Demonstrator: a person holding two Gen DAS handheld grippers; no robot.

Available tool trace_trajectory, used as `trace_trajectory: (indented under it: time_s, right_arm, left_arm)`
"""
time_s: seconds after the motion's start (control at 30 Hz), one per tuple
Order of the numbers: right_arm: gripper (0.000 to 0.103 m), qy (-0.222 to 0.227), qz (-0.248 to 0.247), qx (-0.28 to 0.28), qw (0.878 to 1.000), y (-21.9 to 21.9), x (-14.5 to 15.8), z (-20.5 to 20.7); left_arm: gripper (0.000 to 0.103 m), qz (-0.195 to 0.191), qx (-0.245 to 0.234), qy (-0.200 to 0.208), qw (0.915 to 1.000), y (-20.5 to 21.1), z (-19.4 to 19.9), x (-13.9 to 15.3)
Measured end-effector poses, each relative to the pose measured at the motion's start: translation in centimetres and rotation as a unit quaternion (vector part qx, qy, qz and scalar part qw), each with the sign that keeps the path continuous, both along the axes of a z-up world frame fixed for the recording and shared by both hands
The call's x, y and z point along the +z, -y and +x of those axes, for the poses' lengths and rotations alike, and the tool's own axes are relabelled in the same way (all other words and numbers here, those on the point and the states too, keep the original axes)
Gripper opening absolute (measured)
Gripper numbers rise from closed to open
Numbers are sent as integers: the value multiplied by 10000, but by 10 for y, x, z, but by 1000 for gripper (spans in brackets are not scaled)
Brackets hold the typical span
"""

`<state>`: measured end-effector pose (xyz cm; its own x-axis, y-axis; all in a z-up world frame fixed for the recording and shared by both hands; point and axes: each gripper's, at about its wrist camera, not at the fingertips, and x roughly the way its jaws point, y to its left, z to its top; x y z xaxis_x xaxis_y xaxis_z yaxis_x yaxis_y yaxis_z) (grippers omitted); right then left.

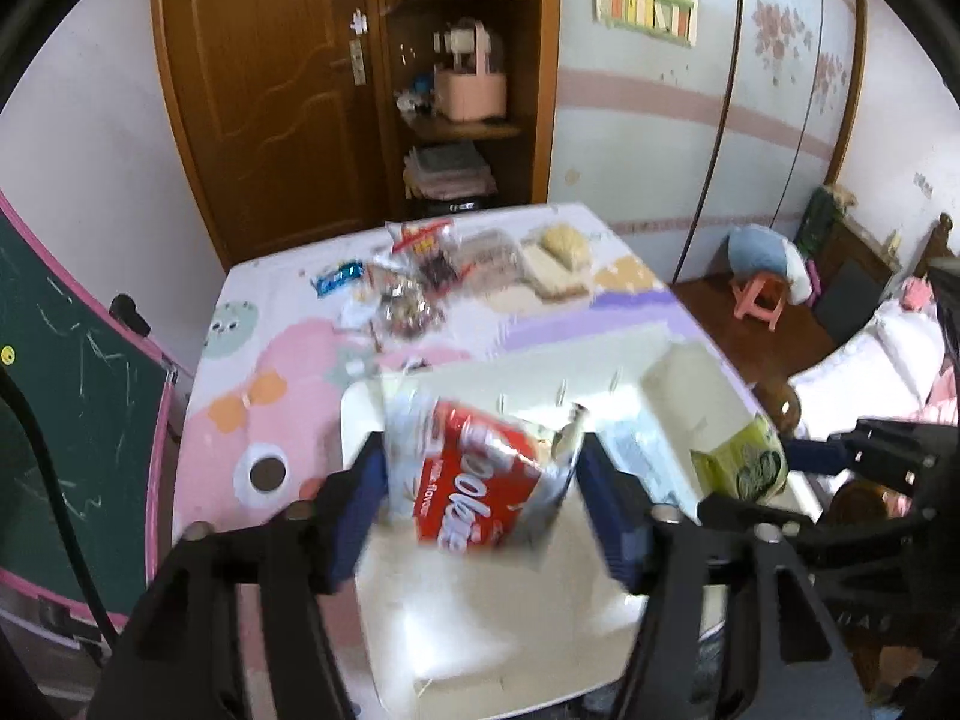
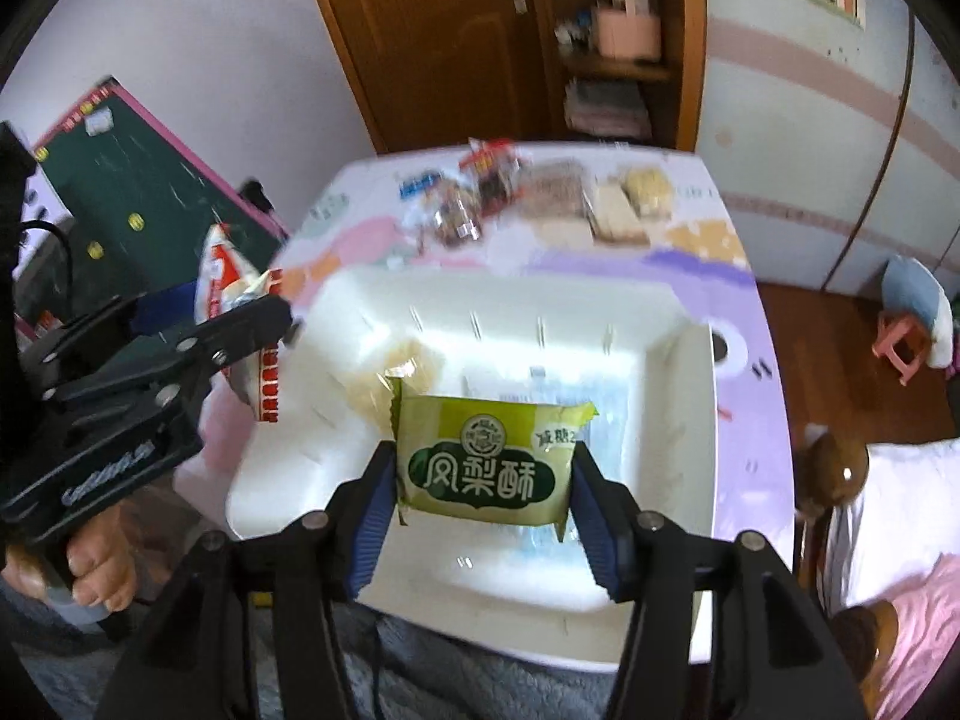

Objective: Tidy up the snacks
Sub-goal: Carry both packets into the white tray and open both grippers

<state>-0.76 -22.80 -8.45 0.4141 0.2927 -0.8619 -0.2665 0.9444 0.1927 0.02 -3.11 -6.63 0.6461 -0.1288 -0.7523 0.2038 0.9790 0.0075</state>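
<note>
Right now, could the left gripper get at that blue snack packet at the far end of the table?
Probably not yet. The left gripper has a red packet between its jaws, over the white bin; the blue packet lies exposed beyond it.

Tray (image 2: 480, 312) at table's (image 1: 252, 372) near edge, loose snacks (image 1: 432, 276) behind it (far side), stool (image 1: 759, 294) right

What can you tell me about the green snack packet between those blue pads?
The green packet is a small, flat, glossy wrapper with crimped ends, a dark green cloud-shaped label with white Chinese characters and a round emblem. It sits face-up and level between the right gripper's blue pads, over the white tray.
</note>
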Motion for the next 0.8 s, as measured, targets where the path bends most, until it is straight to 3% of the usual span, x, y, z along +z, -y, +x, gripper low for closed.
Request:
trace_trajectory:
  time_s: [0.03, 0.07, 0.2, 0.4, 0.5, 0.8]
  right_arm:
    - [59, -33, 4, -4, 10000, 0, -1, 0]
    - [60, -60, 3, -35, 10000, 1, -2, -1]
    - [78, 142, -64, -104, 9998, 1, 2, -8]
    - [79, 177, -73, -13, 9998, -7, 4, -10]
    - [79, 141, -27, -23, 9999, -8, 3, -10]
    - [79, 136, 35, -113, 9998, -2, 4, -10]
  left_arm:
    - [91, 56, 37, -27, 10000, 0, -3, -4]
    - [95, 72, 81, -55, 9999, -1, -5, -8]
    - [96, -127, 216, -281, 9993, -12, -7, -16]
    - [96, -270, 404, -166, 9987, -22, -6, -17]
    - [96, -113, 539, -170, 9983, -22, -3, -23]
    - [96, -384, 387, 32, 9985, -25, -6, -14]
